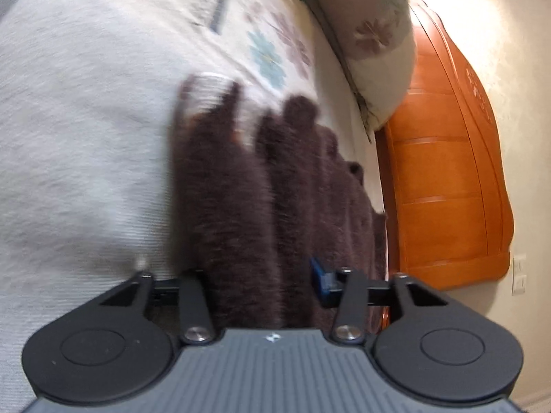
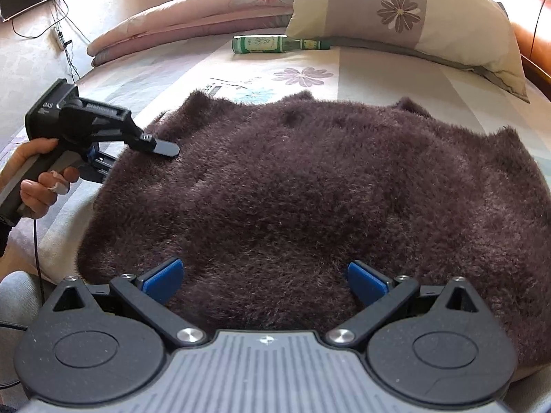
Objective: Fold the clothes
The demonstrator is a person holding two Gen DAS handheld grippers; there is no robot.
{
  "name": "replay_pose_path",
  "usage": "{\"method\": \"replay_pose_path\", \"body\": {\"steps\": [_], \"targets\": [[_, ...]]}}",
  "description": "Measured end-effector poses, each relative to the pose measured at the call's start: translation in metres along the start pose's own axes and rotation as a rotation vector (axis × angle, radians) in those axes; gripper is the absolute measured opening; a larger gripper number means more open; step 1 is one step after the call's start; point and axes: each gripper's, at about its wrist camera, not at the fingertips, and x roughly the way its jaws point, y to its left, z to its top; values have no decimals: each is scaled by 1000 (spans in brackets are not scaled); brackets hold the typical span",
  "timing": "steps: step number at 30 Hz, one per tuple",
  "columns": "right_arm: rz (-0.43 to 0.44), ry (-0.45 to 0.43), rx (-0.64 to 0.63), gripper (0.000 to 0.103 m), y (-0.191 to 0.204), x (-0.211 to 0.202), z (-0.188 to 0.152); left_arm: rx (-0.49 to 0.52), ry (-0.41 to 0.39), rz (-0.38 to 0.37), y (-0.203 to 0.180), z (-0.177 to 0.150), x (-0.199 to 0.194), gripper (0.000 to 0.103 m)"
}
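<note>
A dark brown fuzzy garment (image 2: 310, 179) lies spread flat on the bed's floral sheet (image 2: 378, 69). My right gripper (image 2: 264, 280) hovers open over the garment's near edge, its blue pads (image 2: 162, 280) wide apart with nothing between them. A hand (image 2: 38, 186) holds my left gripper (image 2: 151, 153) at the garment's left edge, one finger lying on top of the fabric. In the blurred left wrist view, bunched brown garment (image 1: 241, 189) runs between the fingers of my left gripper (image 1: 256, 275). One blue pad (image 1: 320, 275) shows; the other is hidden by fabric.
A flowered pillow (image 2: 406, 17) and a green bottle (image 2: 272, 44) lie at the head of the bed. A folded pink quilt (image 2: 179, 17) lies at the far left. An orange wooden headboard (image 1: 447, 172) stands behind the pillow. A cable and power strip (image 2: 58, 39) hang on the left wall.
</note>
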Motion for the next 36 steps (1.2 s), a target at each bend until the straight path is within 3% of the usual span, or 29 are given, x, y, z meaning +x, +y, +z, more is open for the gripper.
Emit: {"method": "replay_pose_path", "body": {"steps": [3,5,14,20,24,28,33,36], "targets": [[6,-6,-1,103,1,0,0,27,10,27,-3,0,1,54],[10,-9,2,103,0,-1,-1,36,7,51,-1,0,1,38],[125,-87,118,103,-16,-9,22,37,-36,35,11,-10,-5,36],[166,-108,146,103,-15,11,53,46,-49,38,13,-12,-9,36],[142,-80,12,103,4,18,60,44,-41,50,11,-8,-8,36],[155,-43,-191,103,36,19,46,47,-34,65,6,-4,-6,36],[119,-16,-544,103,93,16,15,50,-25,84,0,1,-3,36],[51,-17,-733,103,122,19,-4,52,-19,95,-3,5,-2,36]]}}
